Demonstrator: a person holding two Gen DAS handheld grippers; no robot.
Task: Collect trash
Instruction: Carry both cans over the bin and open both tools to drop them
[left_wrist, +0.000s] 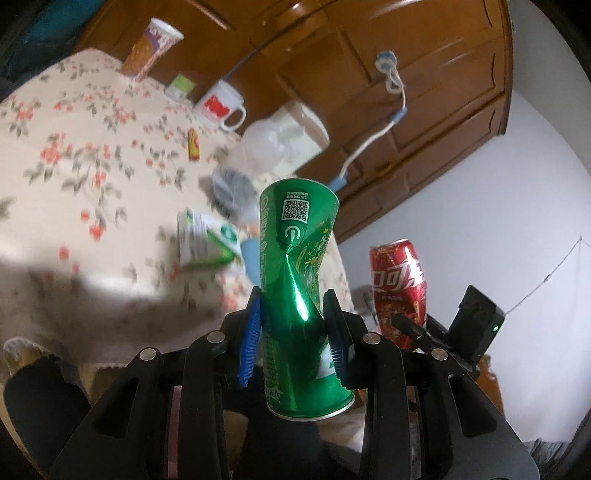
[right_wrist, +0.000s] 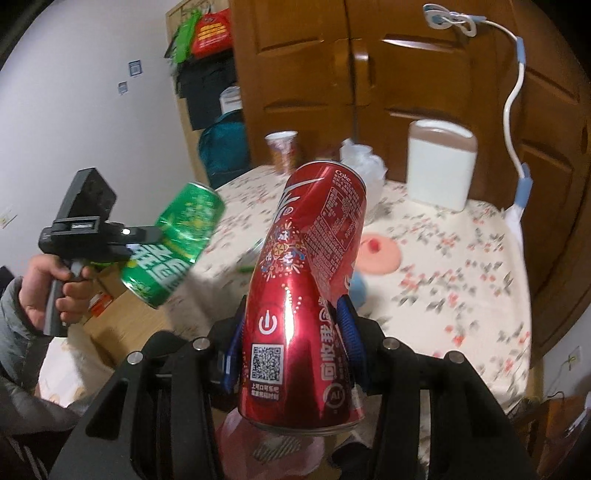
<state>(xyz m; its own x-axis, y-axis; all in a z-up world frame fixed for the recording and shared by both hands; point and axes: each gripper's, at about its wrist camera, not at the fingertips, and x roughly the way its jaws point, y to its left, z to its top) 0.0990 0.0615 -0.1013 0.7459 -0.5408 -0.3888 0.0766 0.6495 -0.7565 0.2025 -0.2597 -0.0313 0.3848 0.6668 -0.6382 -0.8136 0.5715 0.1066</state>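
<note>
2 grippers, left gripper (left_wrist: 293, 326) clamping 1 green can (left_wrist: 299, 295), right gripper (right_wrist: 291, 339) clamping 1 red can (right_wrist: 306, 295)

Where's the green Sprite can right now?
The green Sprite can is pinched, dented, in the left tool, off the floral table's edge; the red Coke can is beside it.

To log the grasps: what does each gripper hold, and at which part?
Left gripper: dented green can, held across its lower body. Right gripper: red Coke can, also across its lower body.
</note>
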